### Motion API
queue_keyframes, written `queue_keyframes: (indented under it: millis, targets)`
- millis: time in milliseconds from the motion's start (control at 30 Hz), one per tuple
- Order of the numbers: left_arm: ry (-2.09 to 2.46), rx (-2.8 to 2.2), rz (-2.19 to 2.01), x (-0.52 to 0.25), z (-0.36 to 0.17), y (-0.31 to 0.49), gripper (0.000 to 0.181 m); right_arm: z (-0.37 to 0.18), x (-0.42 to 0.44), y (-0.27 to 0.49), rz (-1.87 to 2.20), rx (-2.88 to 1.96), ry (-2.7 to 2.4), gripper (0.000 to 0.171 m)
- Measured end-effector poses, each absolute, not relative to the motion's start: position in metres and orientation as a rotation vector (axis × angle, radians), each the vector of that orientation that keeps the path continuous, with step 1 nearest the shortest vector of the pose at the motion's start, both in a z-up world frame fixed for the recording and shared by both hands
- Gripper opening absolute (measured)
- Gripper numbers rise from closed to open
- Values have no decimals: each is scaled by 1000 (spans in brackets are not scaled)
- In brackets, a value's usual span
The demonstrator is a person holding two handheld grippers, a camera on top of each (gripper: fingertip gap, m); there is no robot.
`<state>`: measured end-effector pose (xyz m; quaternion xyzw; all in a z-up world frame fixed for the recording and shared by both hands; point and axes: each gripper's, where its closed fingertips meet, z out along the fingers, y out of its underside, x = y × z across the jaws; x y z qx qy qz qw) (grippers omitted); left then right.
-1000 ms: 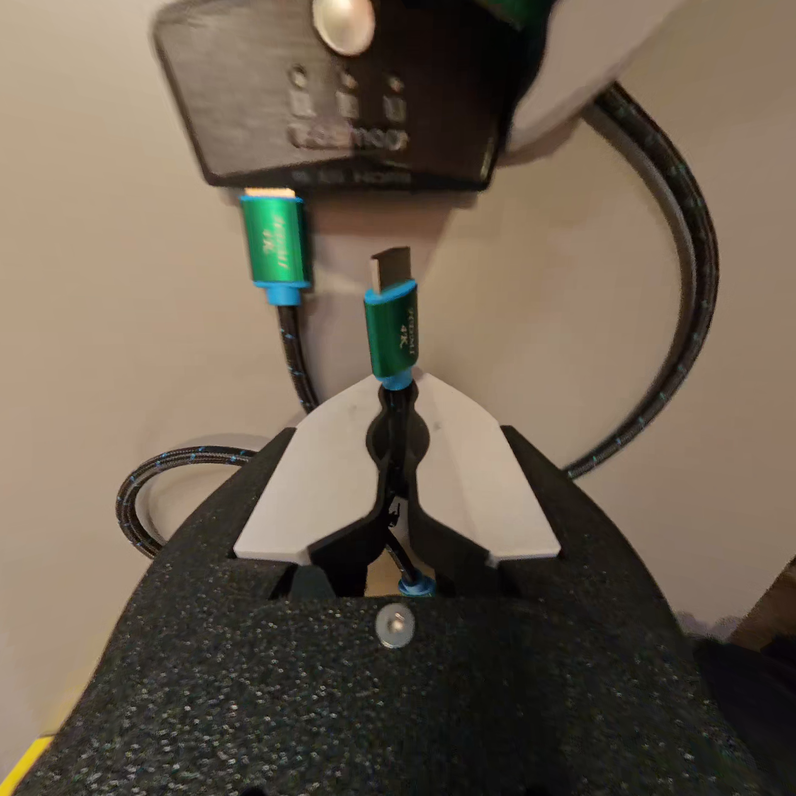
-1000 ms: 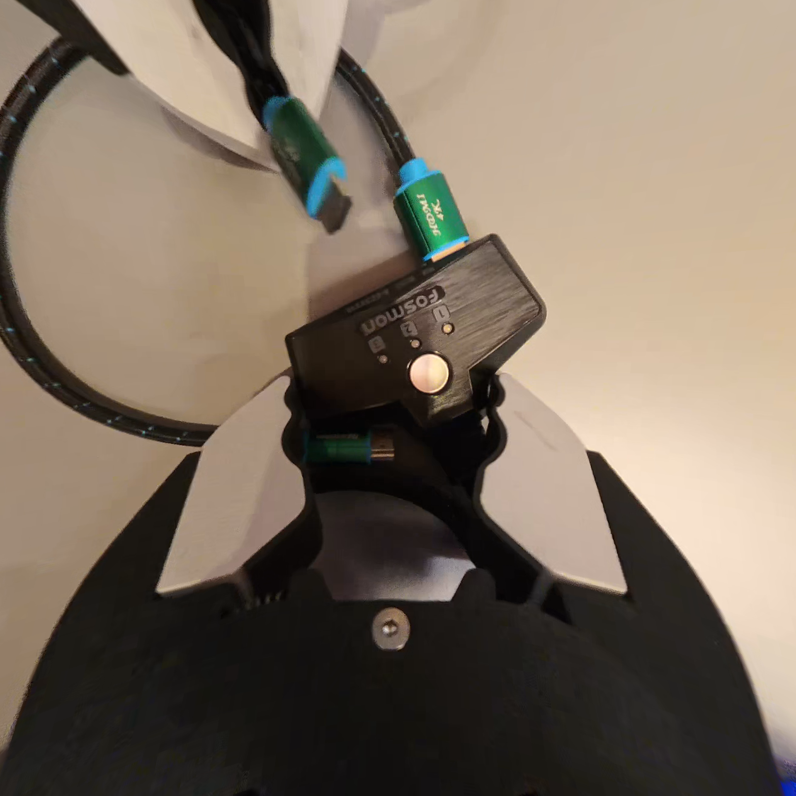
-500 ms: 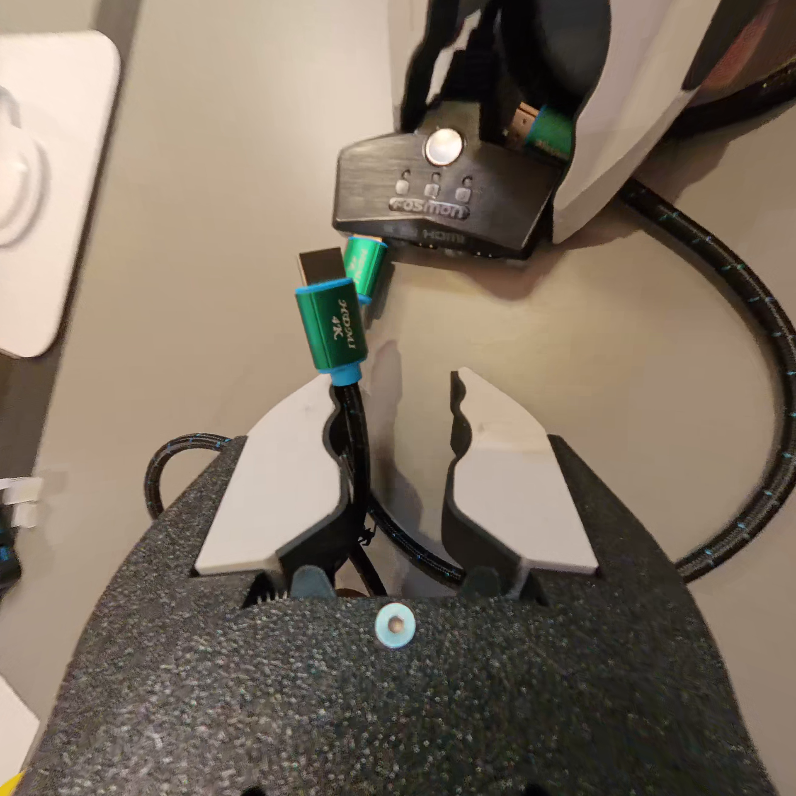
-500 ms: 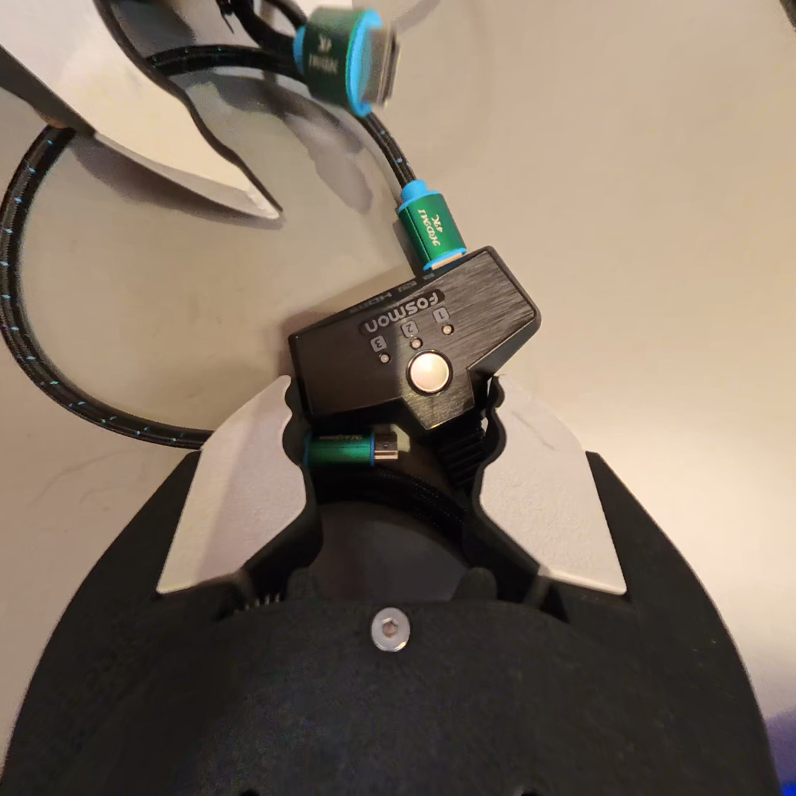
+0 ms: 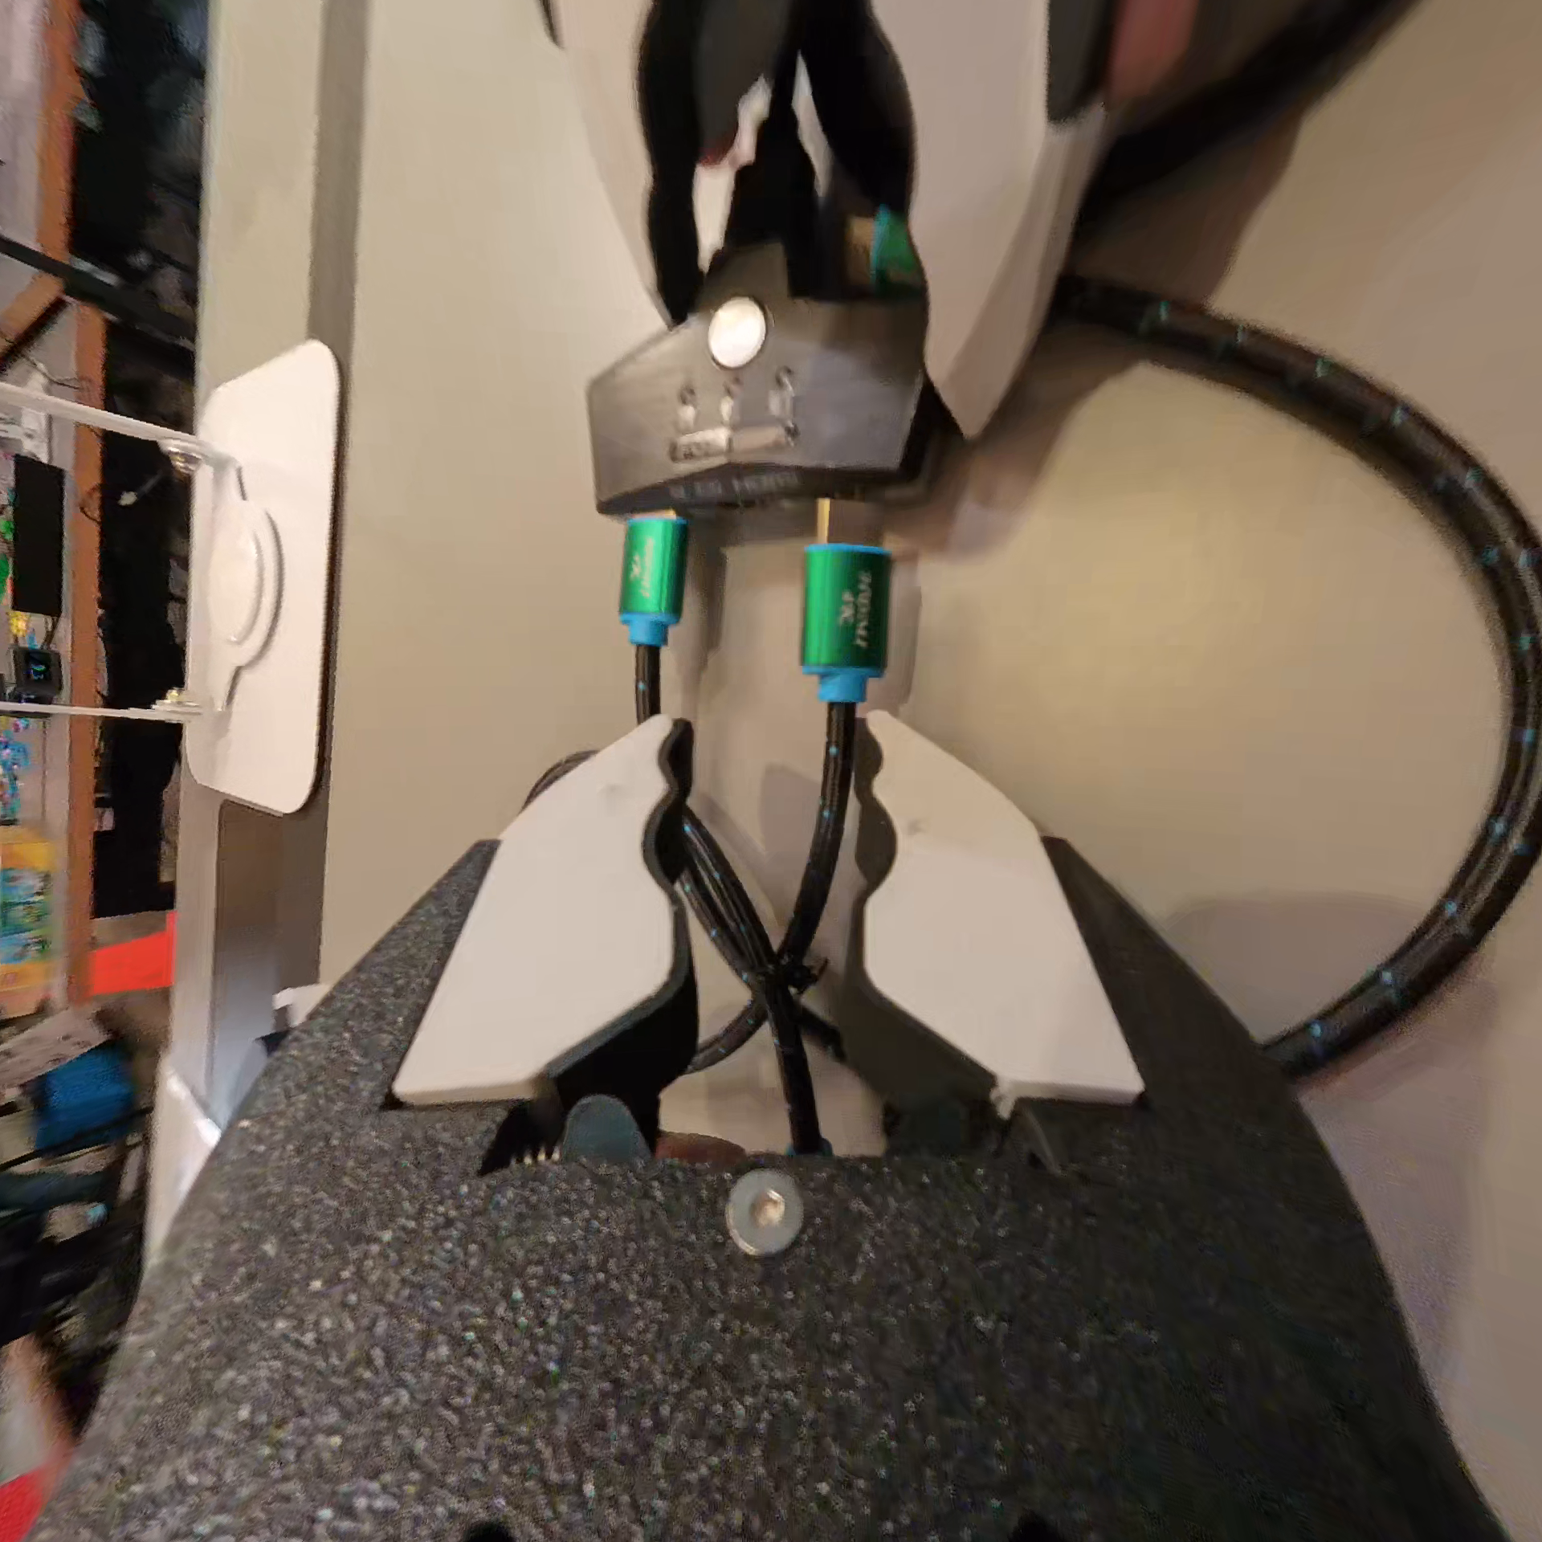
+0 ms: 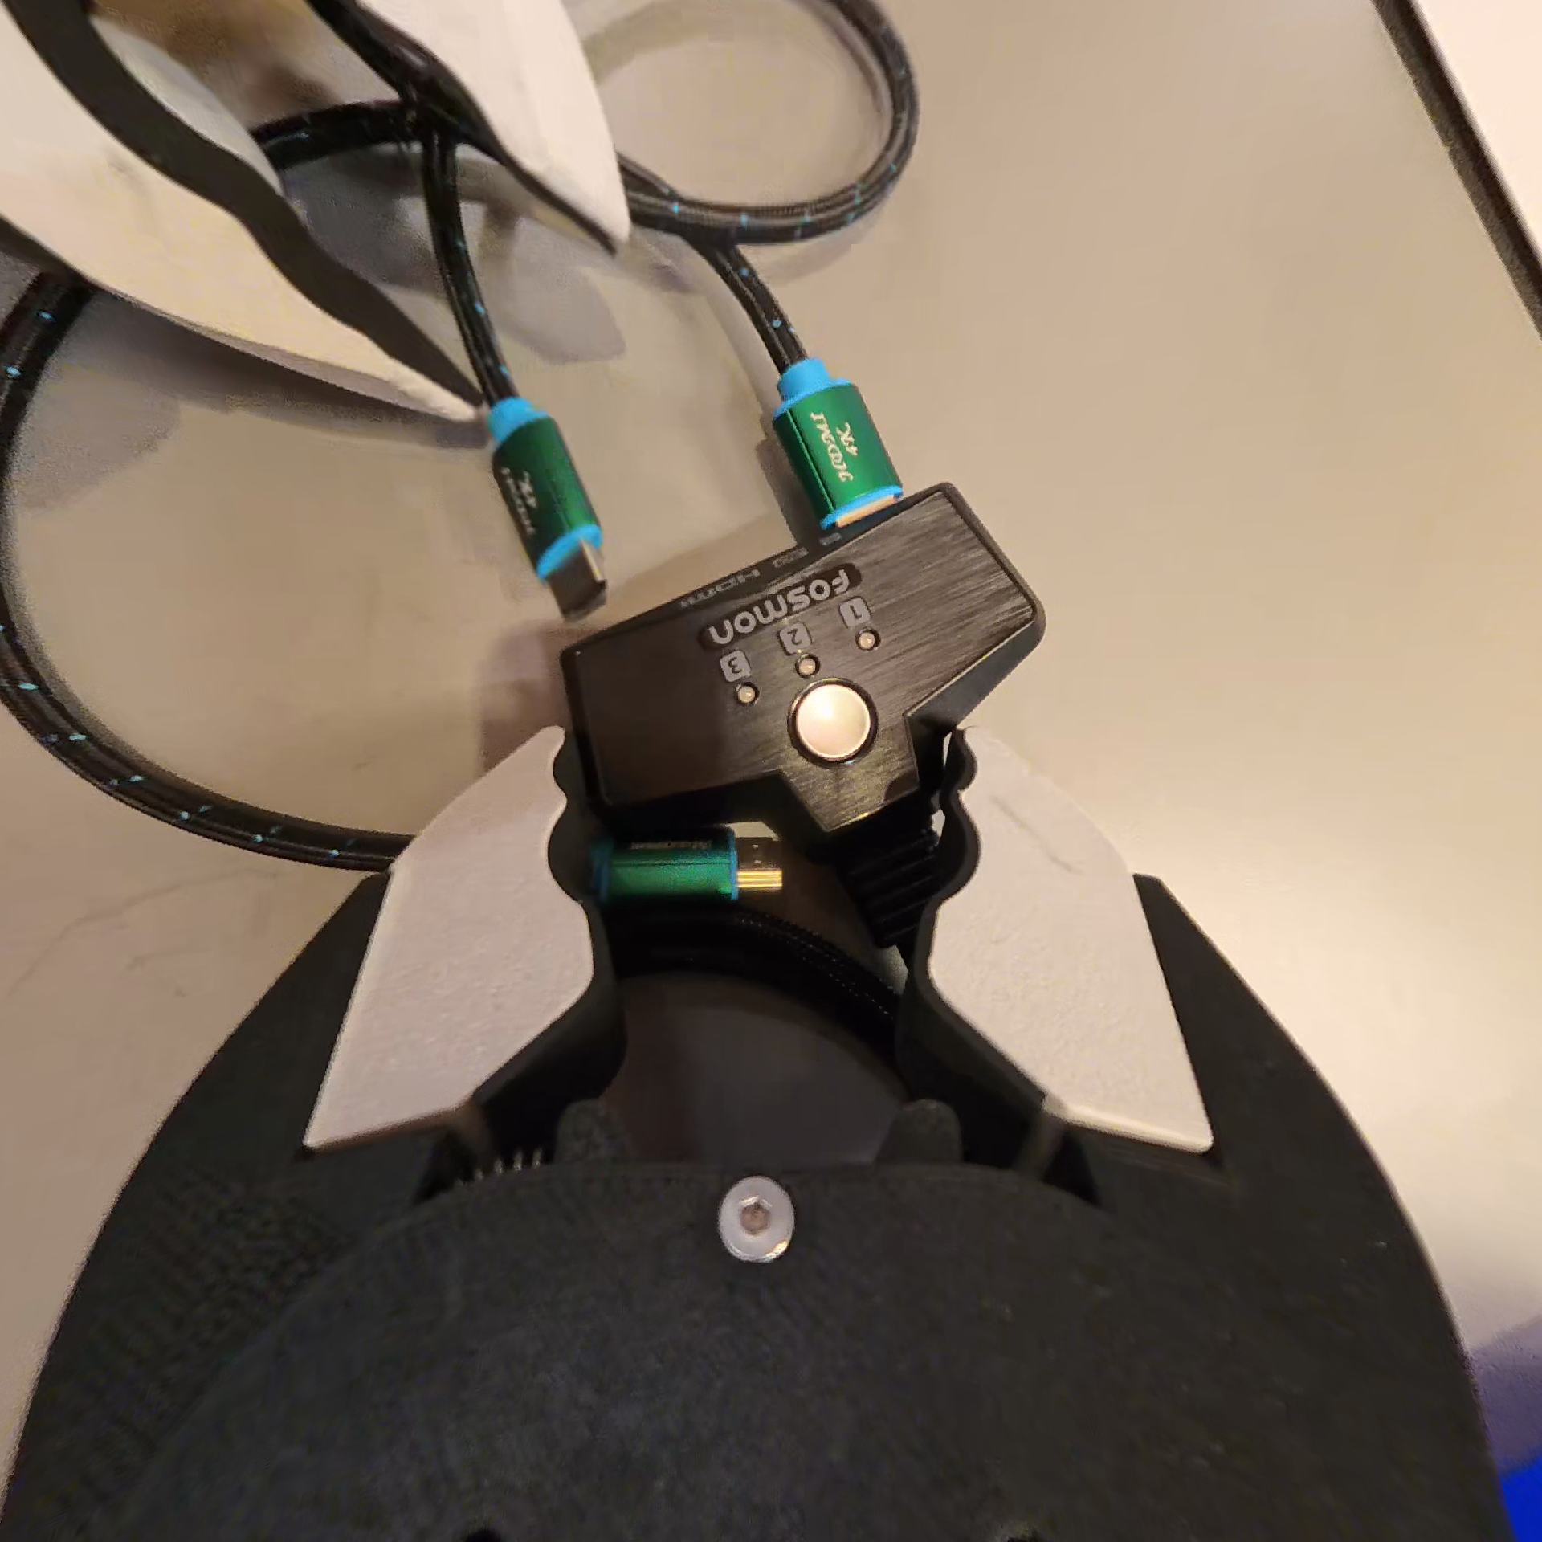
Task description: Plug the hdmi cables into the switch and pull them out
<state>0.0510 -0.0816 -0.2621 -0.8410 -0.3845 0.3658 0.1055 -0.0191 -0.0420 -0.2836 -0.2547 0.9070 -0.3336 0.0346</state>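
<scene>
The black HDMI switch (image 6: 801, 659) lies on the beige table, and my right gripper (image 6: 759, 751) is shut on its narrow rear end. One green plug (image 6: 834, 459) sits in the switch's port. A second green plug (image 6: 542, 501) lies loose, its metal tip just short of the switch face. In the left wrist view this loose plug (image 5: 843, 613) lies just beyond my open left gripper (image 5: 772, 726), and its thin cable runs between the fingers unclamped. The inserted plug (image 5: 655, 576) and the switch (image 5: 751, 434) are ahead. A third green plug (image 6: 667, 868) lies unplugged between the right fingers.
A thick braided cable (image 5: 1460, 667) loops to the right of the switch and shows in the right wrist view (image 6: 83, 709). A white plate (image 5: 259, 584) lies near the table's left edge, with clutter beyond it. A white object (image 6: 1485, 125) lies at the far right.
My left gripper was shut on the loose plug's cable a second ago, then opened. The plug has swung from the left finger to in front of the switch. The right gripper kept its hold.
</scene>
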Motion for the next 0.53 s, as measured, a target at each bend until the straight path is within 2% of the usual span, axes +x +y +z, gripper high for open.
queue_keyframes:
  millis: [33, 67, 200, 367, 467, 533]
  targets:
    - [-1134, -2533, 1062, 54, -263, -83, 43, -284, -19, -42, -1028, -785, 2787, 82]
    - [-1132, -2552, 1064, 54, -260, -84, 48, -284, -19, -42, -1029, -786, 2786, 82]
    - [-1113, -2469, 1037, 52, -249, -72, 48, -284, -19, -42, -1029, -784, 2787, 82]
    - [-974, -2644, 991, 58, -271, -64, 44, -284, -19, -42, -1030, -783, 2784, 82]
    - [-937, -2679, 1029, 53, -275, -66, 35, -284, -18, -42, -1036, -789, 2781, 81]
    - [-948, -2705, 1028, 51, -280, -71, 19, -284, -18, -42, -1042, -797, 2775, 81]
